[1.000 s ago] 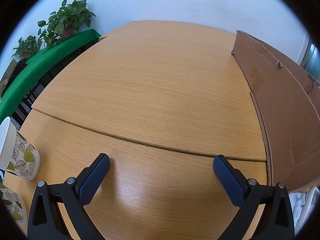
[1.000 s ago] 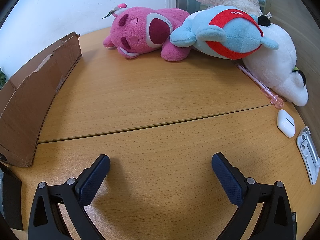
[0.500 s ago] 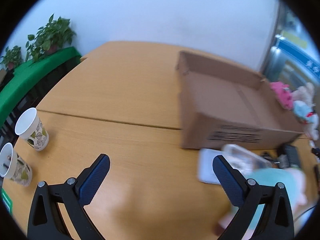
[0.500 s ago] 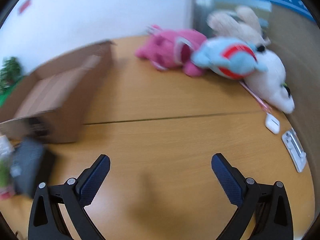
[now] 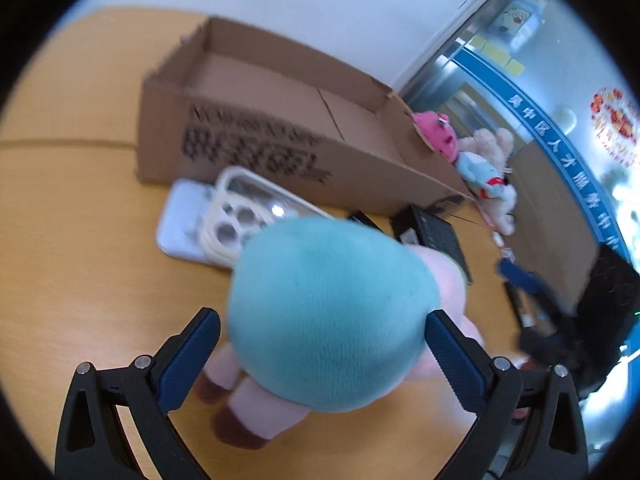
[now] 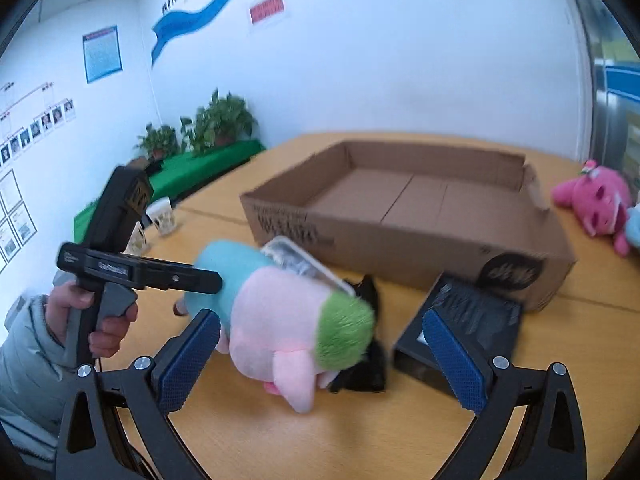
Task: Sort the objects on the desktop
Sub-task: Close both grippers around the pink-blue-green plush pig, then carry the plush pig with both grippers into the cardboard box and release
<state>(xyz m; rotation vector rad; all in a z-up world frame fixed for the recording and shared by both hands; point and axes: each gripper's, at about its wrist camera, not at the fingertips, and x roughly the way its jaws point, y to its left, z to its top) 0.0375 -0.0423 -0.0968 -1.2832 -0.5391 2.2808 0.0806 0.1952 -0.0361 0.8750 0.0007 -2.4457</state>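
Plush toy (image 5: 332, 312), teal-bodied with pink head and limbs and a green tuft, is seen lying on its side on the wooden surface (image 5: 80, 280), directly between the wide-open jaws of the left gripper (image 5: 320, 356). Neither blue pad can be confirmed as touching the fabric; nothing is gripped. In the right wrist view the toy's long axis is seen running from its teal end, towards the left gripper (image 6: 140, 272), to its green-tufted head. The right gripper (image 6: 320, 356) is also spread wide and empty, set a little back from the toy's head. The left gripper is judged the nearer one, already straddling the body across its width.

Just behind the toy a clear phone case (image 5: 244, 216) is seen resting on a pale flat device (image 5: 180, 220). Beyond these, an open cardboard box (image 6: 400, 200) stands with its printed long wall facing the toy; its inside appears bare. A black box (image 6: 472, 320) lies near the cardboard box's front corner.

Other plush toys (image 5: 472, 160) are heaped towards the far edge of the surface. Paper cups (image 6: 162, 216) stand at the opposite edge. White walls, potted plants (image 6: 216, 120) and posters are visible in the room.
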